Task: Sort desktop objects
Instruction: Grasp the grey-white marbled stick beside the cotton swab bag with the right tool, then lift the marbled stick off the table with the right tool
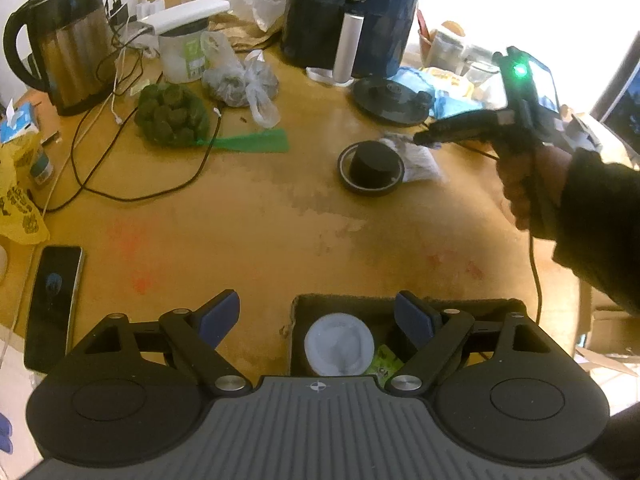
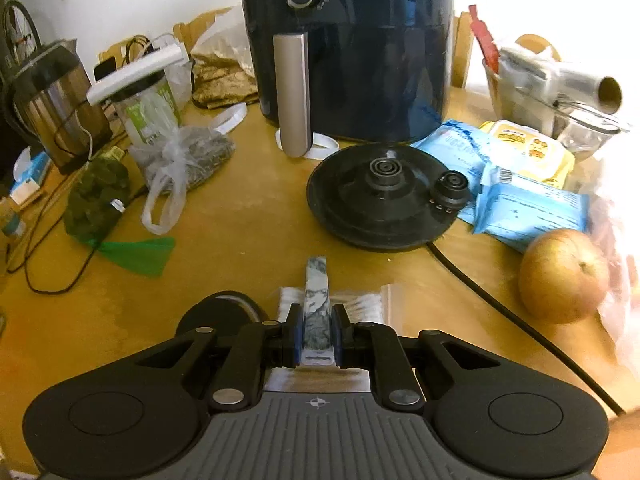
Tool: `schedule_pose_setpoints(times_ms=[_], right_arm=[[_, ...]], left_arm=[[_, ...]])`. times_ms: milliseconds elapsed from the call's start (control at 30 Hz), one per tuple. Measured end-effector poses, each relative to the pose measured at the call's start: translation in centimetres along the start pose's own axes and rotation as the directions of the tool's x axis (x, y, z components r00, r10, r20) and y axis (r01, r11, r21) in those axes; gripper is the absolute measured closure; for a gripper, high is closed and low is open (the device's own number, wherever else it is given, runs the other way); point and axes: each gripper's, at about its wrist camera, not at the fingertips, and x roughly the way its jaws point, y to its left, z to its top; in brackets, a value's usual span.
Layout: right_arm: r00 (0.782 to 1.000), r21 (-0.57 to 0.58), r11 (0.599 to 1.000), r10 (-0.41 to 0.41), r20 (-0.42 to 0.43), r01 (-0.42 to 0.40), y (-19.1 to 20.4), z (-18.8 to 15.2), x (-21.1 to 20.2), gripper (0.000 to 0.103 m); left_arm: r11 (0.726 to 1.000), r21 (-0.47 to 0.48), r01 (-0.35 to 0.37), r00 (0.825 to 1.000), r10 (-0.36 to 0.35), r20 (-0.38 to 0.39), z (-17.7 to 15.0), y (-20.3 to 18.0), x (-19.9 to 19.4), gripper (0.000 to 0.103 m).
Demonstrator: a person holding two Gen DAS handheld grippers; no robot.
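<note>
The wooden tabletop [image 2: 248, 248] carried a dark air fryer [image 2: 352, 48] at the back, with a black kettle base [image 2: 380, 204] before it and an apple [image 2: 564, 276] to the right. The right tongs [image 2: 317, 334] had their jaws clamped on a narrow patterned packet [image 2: 317, 312], held edge-up above a clear bag of cotton swabs [image 2: 360, 304]. The left tongs [image 1: 316, 316] gaped wide and empty over a cardboard box [image 1: 352, 304] holding a white lid [image 1: 339, 345].

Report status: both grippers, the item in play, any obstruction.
Left gripper open, empty, over the box. Right gripper shut on a flat packet at the table. Tape roll and kettle base close by.
</note>
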Motion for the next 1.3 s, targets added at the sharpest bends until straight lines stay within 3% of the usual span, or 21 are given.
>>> schedule_pose_setpoints(times_ms=[300, 600, 767, 933, 1000, 1067, 1300], right_arm=[[1.0, 0.024, 0.999, 0.027, -0.016, -0.026, 0.5, -3.6, -3.7, 0.086], [0.991, 0.009, 1.0, 0.007, -0.135, -0.006, -0.1, -8.8, -4.0, 0.086], [0.984, 0.028, 1.0, 0.002, -0.176, 0.003, -0.8, -10.5, -4.3, 0.086], [0.978, 0.043, 0.999, 0.003, -0.207, 0.006, -1.3, -10.9, -4.3, 0.083], [0.978, 0.033, 0.999, -0.011, -0.209, 0.019, -1.1, -10.7, -4.2, 0.071], [0.979, 0.023, 1.0, -0.013, -0.205, 0.018, -1.1, -10.4, -4.1, 0.068], [0.979, 0.004, 1.0, -0.002, -0.203, 0.003, -0.9, -9.2, -2.8, 0.068]], left_arm=[[0.998, 0.051, 0.041, 0.997, -0.044, 0.059, 1.3, -0.7, 0.1, 0.018], [0.989, 0.129, 0.077, 0.992, -0.089, 0.085, 2.1, -2.4, 0.6, 0.018], [0.985, 0.149, 0.089, 0.993, -0.099, 0.059, 2.6, -3.0, 1.3, 0.018], [0.983, 0.162, 0.089, 0.993, -0.1, 0.056, 3.0, -3.6, 1.6, 0.018], [0.983, 0.165, 0.082, 0.994, -0.094, 0.062, 3.2, -4.0, 1.7, 0.018], [0.983, 0.168, 0.075, 0.994, -0.087, 0.068, 3.3, -4.2, 1.7, 0.018], [0.985, 0.161, 0.056, 0.997, -0.065, 0.051, 3.3, -4.3, 2.1, 0.018]])
